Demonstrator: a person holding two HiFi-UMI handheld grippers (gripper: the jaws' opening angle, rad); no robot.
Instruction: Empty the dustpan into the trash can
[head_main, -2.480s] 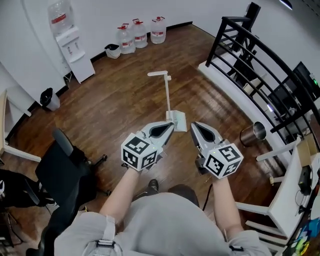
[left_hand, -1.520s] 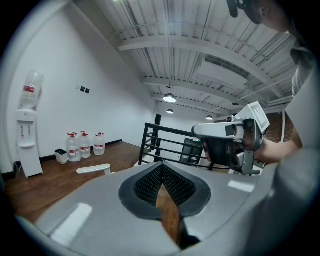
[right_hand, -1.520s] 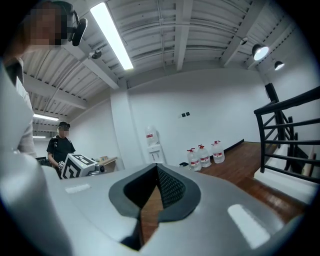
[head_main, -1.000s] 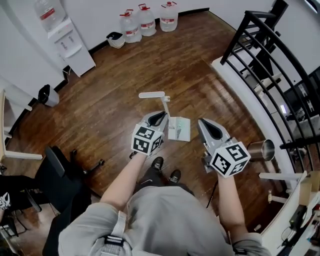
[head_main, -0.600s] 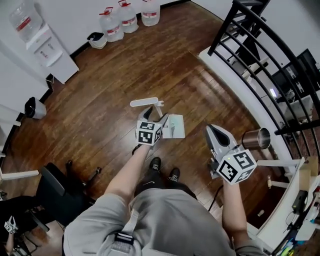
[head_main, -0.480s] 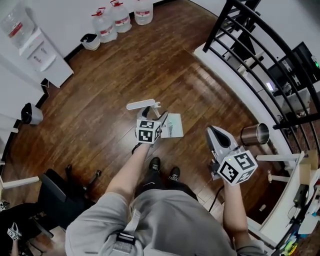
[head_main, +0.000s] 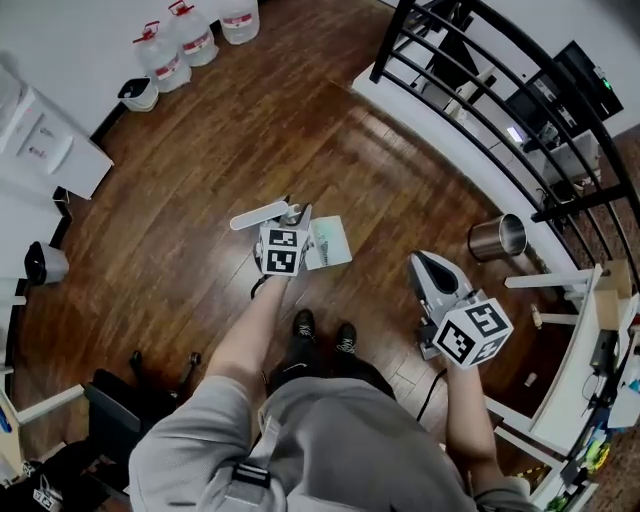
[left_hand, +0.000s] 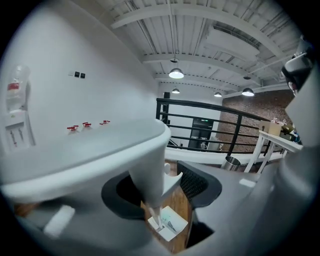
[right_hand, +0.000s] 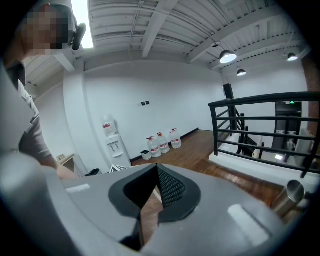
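white dustpan handle (left_hand: 150, 172) stood between the closing jaws of the left gripper (head_main: 296, 215), not yet pinched, its dustpan (head_main: 328, 243) resting on the wooden floor (head_main: 300, 120), while the right gripper (head_main: 418, 262) hung with jaws together, empty, near the steel trash can (head_main: 497, 237).

The left gripper (head_main: 296, 214), earlier held close beside the right gripper (head_main: 421, 262), is now lower and farther forward, at the dustpan handle (head_main: 256, 215). The handle's post stands between its closing jaws, and the pads are not yet pressing on it. The right gripper now sits well apart from the left, nearer the trash can (head_main: 497, 237).
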